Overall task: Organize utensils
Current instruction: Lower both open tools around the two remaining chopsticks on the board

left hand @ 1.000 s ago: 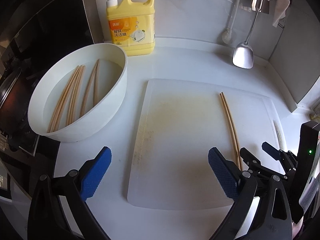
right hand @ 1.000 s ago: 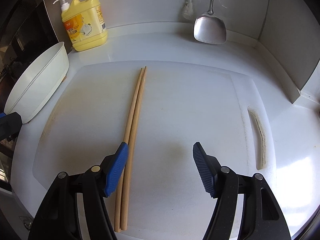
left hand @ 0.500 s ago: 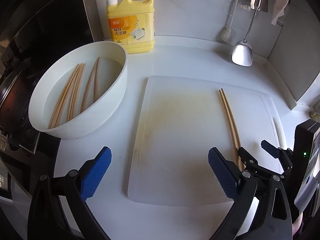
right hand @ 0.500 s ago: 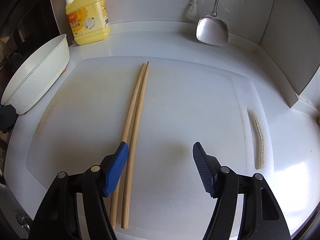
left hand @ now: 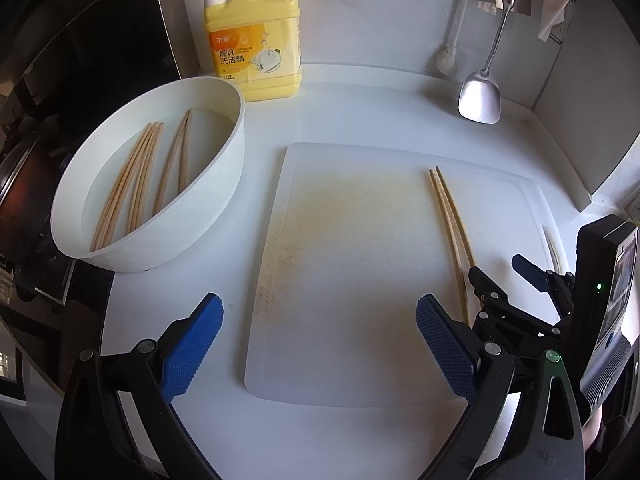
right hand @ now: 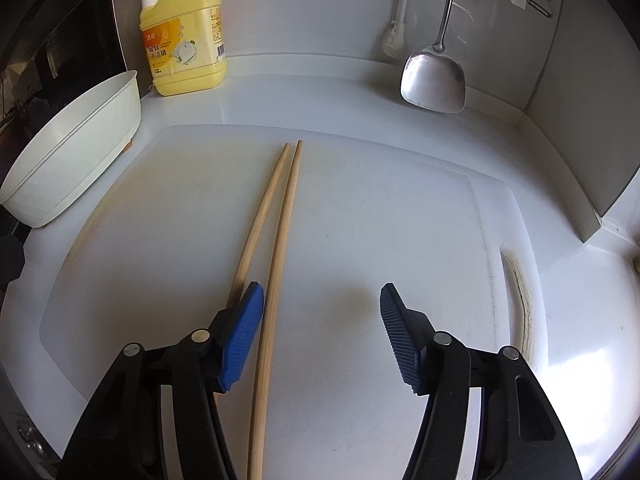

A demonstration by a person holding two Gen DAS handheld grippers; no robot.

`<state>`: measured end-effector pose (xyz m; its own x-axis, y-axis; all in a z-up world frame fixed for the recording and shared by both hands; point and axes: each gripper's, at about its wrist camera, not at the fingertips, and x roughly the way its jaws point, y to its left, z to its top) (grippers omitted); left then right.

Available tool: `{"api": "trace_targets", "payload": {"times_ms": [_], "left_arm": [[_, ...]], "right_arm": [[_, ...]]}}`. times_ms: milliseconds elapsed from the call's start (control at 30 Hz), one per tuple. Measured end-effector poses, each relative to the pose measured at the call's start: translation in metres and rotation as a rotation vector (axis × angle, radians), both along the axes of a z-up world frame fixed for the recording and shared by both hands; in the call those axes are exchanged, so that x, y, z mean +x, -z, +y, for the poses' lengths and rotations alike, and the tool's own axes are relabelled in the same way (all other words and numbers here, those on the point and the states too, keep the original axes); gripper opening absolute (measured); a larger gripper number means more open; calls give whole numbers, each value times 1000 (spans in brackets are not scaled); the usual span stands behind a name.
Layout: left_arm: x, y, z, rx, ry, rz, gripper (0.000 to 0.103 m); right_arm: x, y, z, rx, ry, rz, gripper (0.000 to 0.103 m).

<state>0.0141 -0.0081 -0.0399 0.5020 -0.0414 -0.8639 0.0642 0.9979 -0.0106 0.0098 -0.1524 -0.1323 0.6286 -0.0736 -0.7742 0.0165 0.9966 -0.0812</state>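
A pair of wooden chopsticks (right hand: 280, 232) lies lengthwise on the white cutting board (right hand: 380, 208); it also shows in the left wrist view (left hand: 450, 216). My right gripper (right hand: 322, 332) is open over the board, its left pad above the near part of the pair, and it shows in the left wrist view (left hand: 508, 276). A white bowl (left hand: 224, 168) at the left holds several more chopsticks (left hand: 136, 184). My left gripper (left hand: 318, 344) is open and empty above the board's near left edge (left hand: 264, 280).
A yellow dish-soap bottle (left hand: 256, 44) stands at the back wall. A metal spatula (left hand: 480, 96) and a white brush (left hand: 448, 56) hang at the back right. A dark stove area (left hand: 24, 184) lies left of the bowl. The counter's wall corner is at the right.
Both grippers have drawn back and risen slightly. The right gripper shifted left, so one chopstick now lies between its pads. Nothing was grasped.
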Motion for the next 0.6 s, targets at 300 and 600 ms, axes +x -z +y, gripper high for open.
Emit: {"api": "trace_targets", "payload": {"times_ms": [300,600], "left_arm": [[2,7,-6,-3,9,22,96],[10,19,-31,-16,53,29,96]], "right_arm": [[7,-2,-14,44,-14,-17,21],[4,-3,-45,63,61,-22,20]]}}
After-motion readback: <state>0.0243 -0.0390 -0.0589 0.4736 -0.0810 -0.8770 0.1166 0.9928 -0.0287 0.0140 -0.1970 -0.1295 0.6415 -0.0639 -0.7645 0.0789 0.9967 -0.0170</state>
